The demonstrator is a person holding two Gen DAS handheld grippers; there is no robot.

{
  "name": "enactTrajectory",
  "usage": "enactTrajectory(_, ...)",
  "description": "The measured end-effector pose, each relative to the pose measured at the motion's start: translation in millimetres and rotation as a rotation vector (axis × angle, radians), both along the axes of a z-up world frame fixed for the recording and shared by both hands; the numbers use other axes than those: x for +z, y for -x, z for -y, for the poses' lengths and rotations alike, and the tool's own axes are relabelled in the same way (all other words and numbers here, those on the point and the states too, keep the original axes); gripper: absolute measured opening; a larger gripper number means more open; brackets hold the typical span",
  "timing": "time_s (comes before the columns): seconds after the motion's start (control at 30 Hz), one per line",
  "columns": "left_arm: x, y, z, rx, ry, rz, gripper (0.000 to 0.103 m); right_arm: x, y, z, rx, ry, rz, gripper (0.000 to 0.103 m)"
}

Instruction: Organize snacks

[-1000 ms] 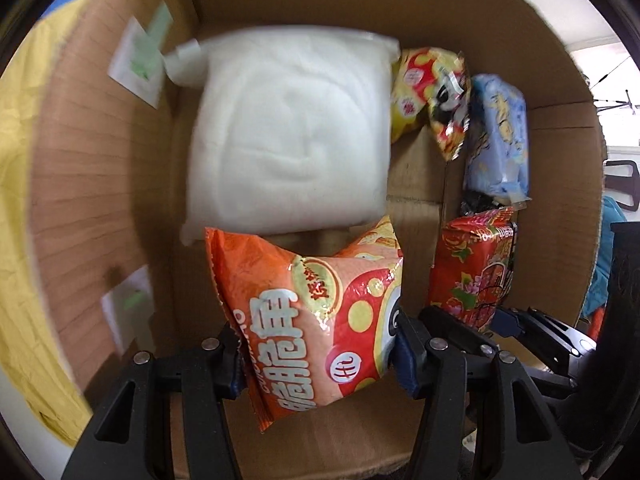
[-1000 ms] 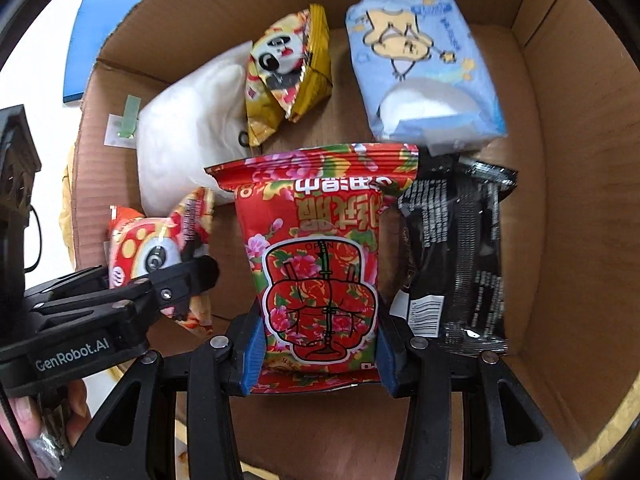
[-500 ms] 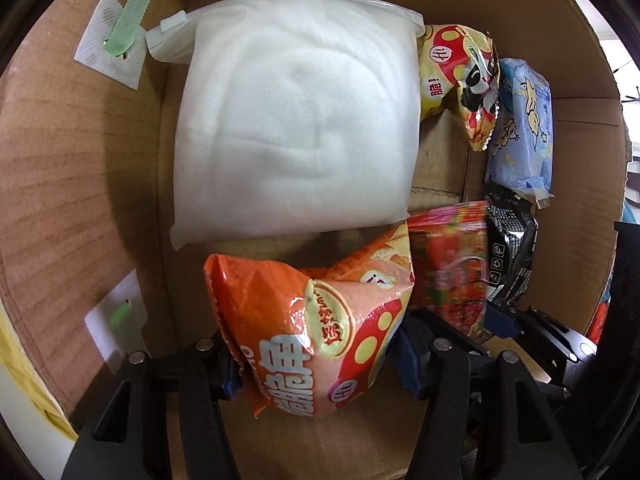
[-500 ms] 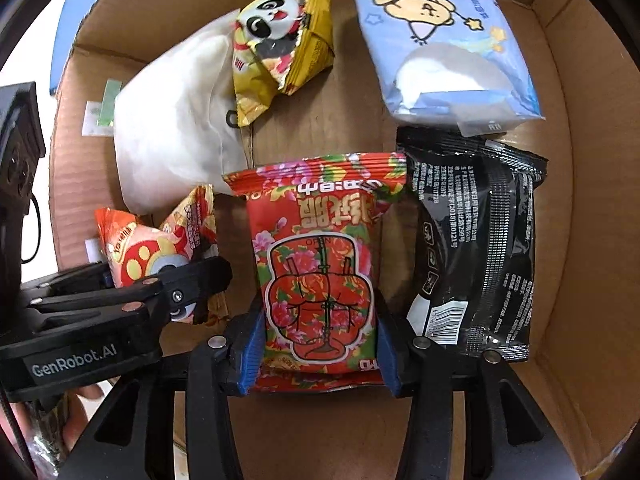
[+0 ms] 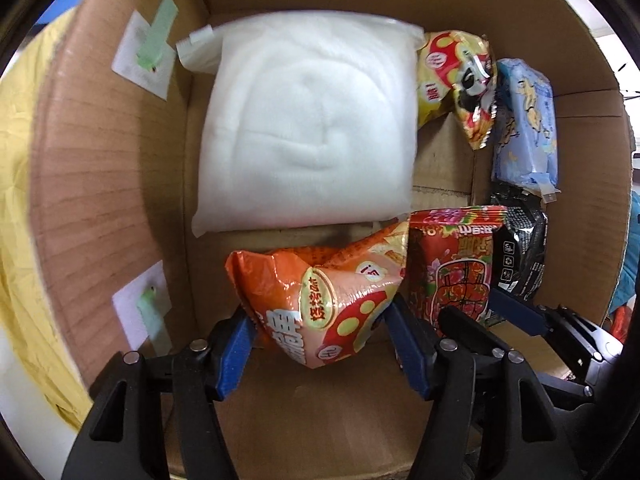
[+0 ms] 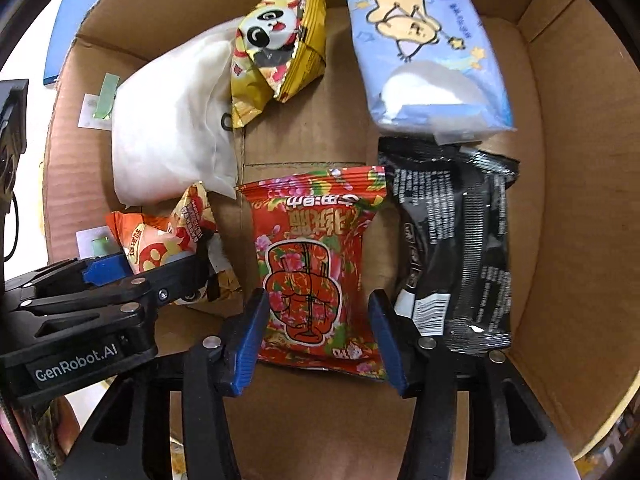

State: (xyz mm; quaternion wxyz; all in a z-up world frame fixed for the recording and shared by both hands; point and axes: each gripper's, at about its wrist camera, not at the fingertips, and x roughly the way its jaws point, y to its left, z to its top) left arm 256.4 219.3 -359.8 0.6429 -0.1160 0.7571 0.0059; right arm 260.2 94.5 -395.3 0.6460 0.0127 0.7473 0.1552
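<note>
An open cardboard box holds the snacks. An orange snack bag rests on the box floor between the blue pads of my left gripper. Those jaws are opening and the pads are only at the bag's sides. A red flowered bag lies flat between the pads of my right gripper, whose jaws are opening too. A thin gap shows at its right pad.
A white padded pouch fills the box's far left. A yellow panda bag, a blue tissue pack and a black packet lie beside them. Yellow cloth lies outside the left wall.
Both grippers have sunk a little deeper into the box with their bags. Both pairs of jaws have widened, and more of the blue pad faces shows beside each bag.
</note>
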Motion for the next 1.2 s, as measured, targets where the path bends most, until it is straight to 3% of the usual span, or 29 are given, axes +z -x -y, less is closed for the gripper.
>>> enactTrajectory(0.37,46.0,16.9,27.8,-0.013,-0.064,0.134,0.062,39.8,0.5,19.2,0.018,0.045,0.071,0.055)
enactTrajectory(0.47,54.8,20.3,33.3,-0.007,-0.072,0.161,0.062,51.2,2.4,26.0,0.016,0.045,0.086,0.065)
enactTrajectory(0.6,70.9,31.9,29.1,0.005,-0.096,0.209,0.07,66.2,1.1,35.5,0.019,0.065,0.124,0.068)
enactTrajectory(0.63,74.2,33.2,29.0,0.006,-0.106,0.221,0.077,71.5,1.5,38.8,0.019,0.065,0.133,0.071)
enactTrajectory(0.7,82.2,31.9,20.9,0.015,-0.133,0.249,0.087,80.0,2.9,43.8,0.016,0.069,0.143,0.088)
enactTrajectory(0.83,96.4,33.4,6.2,0.039,-0.159,0.29,0.101,91.7,4.3,50.7,0.021,0.095,0.177,0.097)
enactTrajectory(0.93,105.9,35.2,2.1,0.049,-0.165,0.318,0.102,100.0,6.3,53.0,0.019,0.11,0.2,0.103)
enactTrajectory(1.2,143.5,52.9,13.8,0.06,-0.181,0.411,0.102,136.8,17.2,68.8,-0.015,0.103,0.255,0.103)
